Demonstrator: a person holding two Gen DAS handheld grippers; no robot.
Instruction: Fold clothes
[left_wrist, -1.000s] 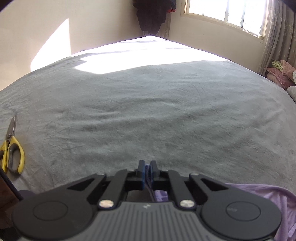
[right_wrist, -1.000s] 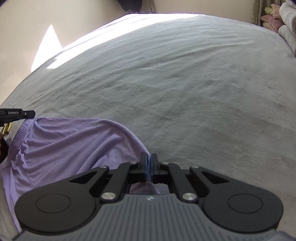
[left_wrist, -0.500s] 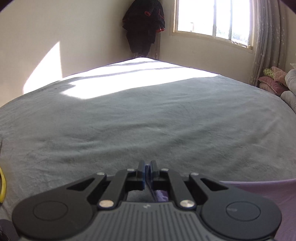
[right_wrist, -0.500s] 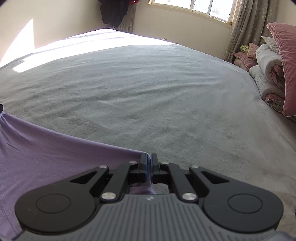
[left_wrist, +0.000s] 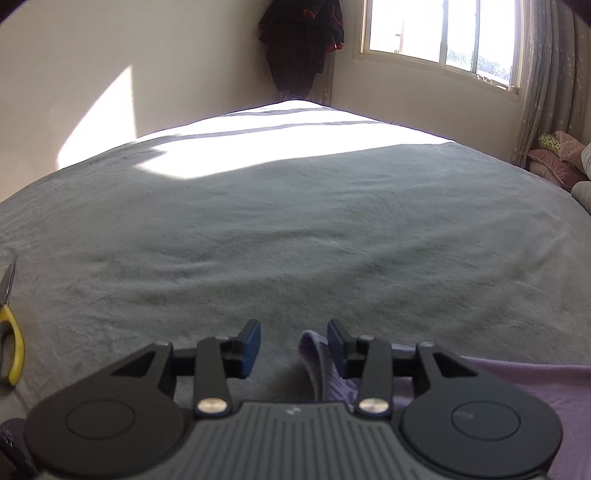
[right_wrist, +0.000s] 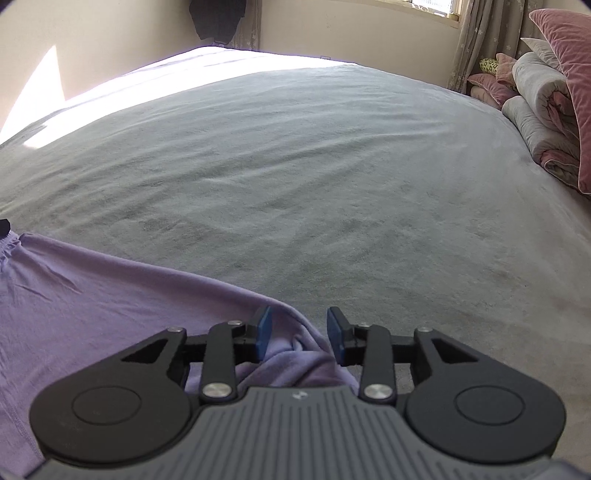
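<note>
While both jaws are opening, left gripper (left_wrist: 293, 341) and right gripper (right_wrist: 299, 334) straddle unpinched purple garment (right_wrist: 92, 295) on the bed (right_wrist: 332, 166).

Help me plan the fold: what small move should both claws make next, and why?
Probably draw both claws straight back off the purple garment. The left claw and right claw are opening, their pads no longer pinch the cloth that lies between them, and the garment rests spread on the grey blanket, so backing away avoids dragging it.
</note>
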